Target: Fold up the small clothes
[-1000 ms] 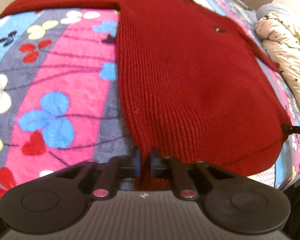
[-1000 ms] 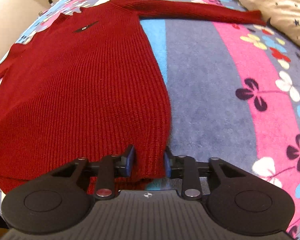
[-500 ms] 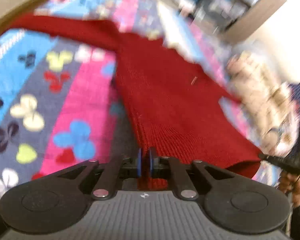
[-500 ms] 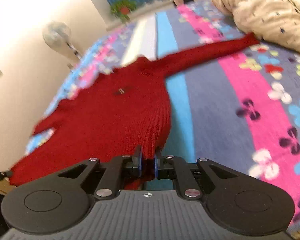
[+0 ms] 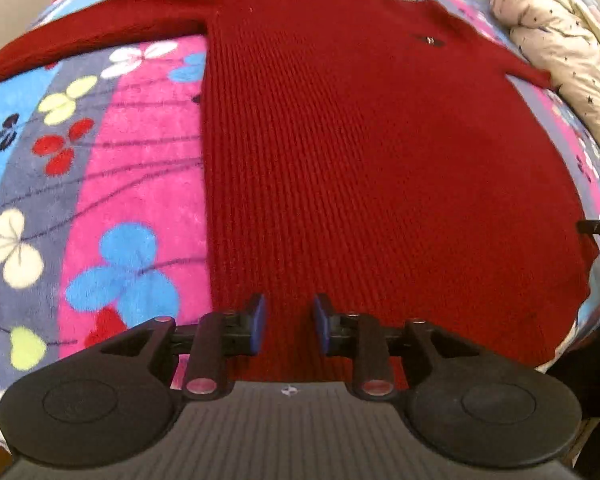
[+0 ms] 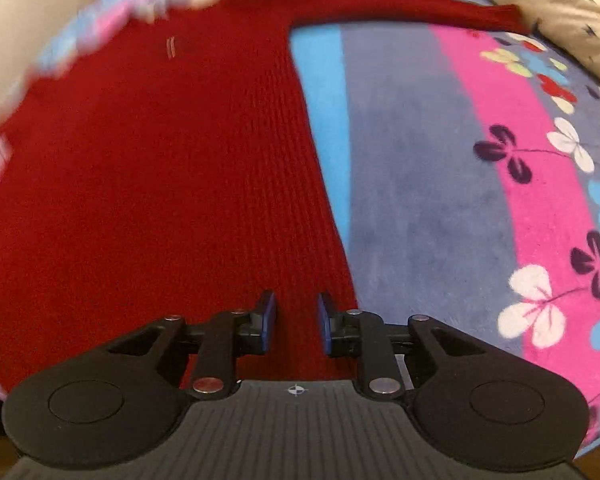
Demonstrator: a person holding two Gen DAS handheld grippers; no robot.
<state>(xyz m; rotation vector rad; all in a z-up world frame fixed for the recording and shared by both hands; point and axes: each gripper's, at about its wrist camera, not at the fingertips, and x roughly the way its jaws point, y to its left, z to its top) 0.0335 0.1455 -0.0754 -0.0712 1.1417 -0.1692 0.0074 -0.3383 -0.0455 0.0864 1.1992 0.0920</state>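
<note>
I see the dark red ribbed knit sweater [image 5: 360, 152] spread flat, front up, on the bed's striped fleece blanket with clover flowers [image 5: 112, 184], its sleeves stretched out to either side; my left gripper [image 5: 288, 322] sits over the hem's left corner, jaws opening with a narrow gap, the knit between them but unpinched; my right gripper [image 6: 297, 322] over the right hem corner does the same.

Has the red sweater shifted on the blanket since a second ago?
Yes. The red sweater lies flatter, its hem edge now nearer the blue flower on the blanket.
</note>
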